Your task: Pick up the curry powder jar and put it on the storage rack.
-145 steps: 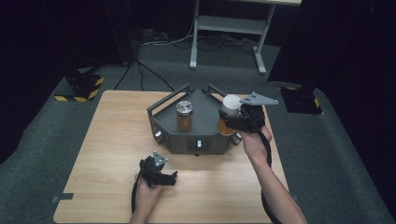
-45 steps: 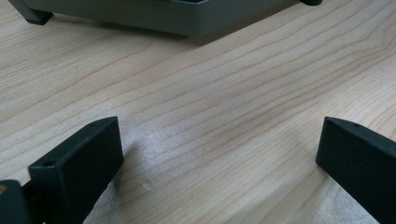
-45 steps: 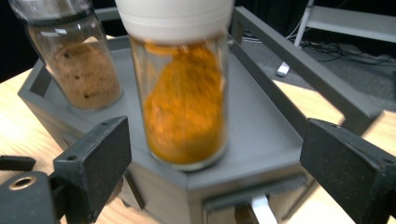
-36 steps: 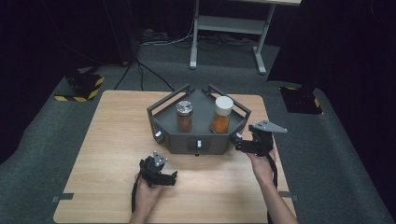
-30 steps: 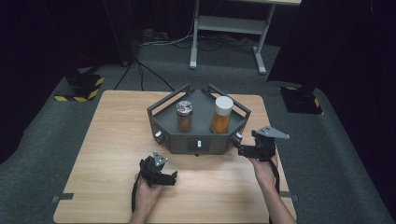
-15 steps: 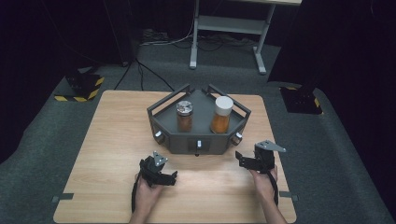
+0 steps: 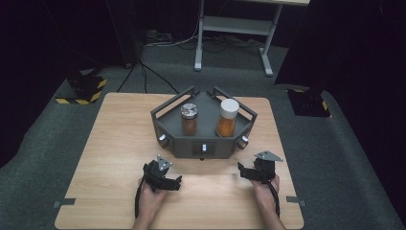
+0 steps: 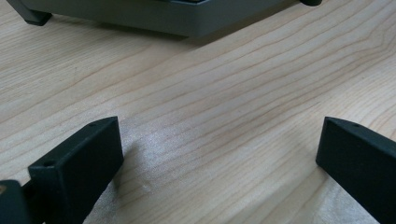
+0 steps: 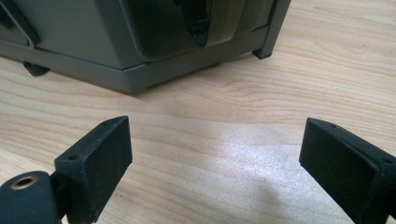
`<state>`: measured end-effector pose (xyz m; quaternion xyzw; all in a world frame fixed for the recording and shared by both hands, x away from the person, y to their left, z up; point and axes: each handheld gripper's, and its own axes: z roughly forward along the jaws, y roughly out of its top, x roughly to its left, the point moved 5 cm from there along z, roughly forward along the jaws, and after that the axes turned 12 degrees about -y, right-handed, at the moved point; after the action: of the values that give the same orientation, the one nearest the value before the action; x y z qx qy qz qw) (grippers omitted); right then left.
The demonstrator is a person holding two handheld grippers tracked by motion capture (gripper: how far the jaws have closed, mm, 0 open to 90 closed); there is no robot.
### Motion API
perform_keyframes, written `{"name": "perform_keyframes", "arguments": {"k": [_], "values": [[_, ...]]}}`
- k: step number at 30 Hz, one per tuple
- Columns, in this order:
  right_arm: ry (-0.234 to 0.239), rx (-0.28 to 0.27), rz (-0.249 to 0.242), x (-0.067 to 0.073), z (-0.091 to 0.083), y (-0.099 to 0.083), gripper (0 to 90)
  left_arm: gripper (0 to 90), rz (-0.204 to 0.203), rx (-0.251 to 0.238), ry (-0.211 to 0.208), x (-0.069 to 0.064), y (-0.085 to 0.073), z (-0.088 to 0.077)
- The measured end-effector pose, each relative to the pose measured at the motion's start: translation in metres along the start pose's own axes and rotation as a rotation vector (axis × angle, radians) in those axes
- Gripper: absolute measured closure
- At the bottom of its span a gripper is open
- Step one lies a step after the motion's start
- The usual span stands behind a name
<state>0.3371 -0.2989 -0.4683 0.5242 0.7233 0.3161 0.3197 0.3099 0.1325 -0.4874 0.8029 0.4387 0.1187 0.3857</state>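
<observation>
My left gripper (image 7: pixel 175 180) rests near the desk's (image 7: pixel 95 158) near edge, fingers (image 8: pixel 81 161) wide, holding nothing; my right gripper (image 7: pixel 243 170) likewise, fingers (image 9: pixel 100 149) wide; both jars, the white-lidded jar (image 7: pixel 227 118) and metal-lidded jar (image 7: pixel 189 119), stand in the grey tray (image 7: pixel 191 145) mid-desk.

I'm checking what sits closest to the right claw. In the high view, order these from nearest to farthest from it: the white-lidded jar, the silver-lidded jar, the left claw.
From the right claw:
1. White-lidded jar, on the right side of the grey tray, just beyond the claw.
2. Silver-lidded jar, on the tray's left side.
3. Left claw, across the table's near edge.
</observation>
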Motion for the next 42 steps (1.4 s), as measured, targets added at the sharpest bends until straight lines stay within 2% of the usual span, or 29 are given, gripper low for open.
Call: {"name": "perform_keyframes", "arguments": {"k": [4,21,29,33,42], "values": [[-0.008,0.004,-0.016,0.005,0.001,-0.002,9.5,0.5,0.0,0.0,0.0,0.0,0.0,0.0],[0.003,0.041,-0.019,0.008,0.01,-0.007,9.5,0.5,0.001,0.0,-0.001,0.0,0.0,0.0],[-0.006,0.066,-0.066,0.014,0.012,-0.003,9.8,0.5,0.001,0.0,-0.001,0.0,0.0,0.0],[0.005,0.079,-0.048,0.011,0.014,-0.002,9.5,0.6,0.001,0.0,-0.001,0.0,0.0,0.0],[0.005,0.079,-0.05,0.011,0.014,-0.002,9.2,0.5,0.001,0.0,-0.001,0.0,0.0,0.0]]}}
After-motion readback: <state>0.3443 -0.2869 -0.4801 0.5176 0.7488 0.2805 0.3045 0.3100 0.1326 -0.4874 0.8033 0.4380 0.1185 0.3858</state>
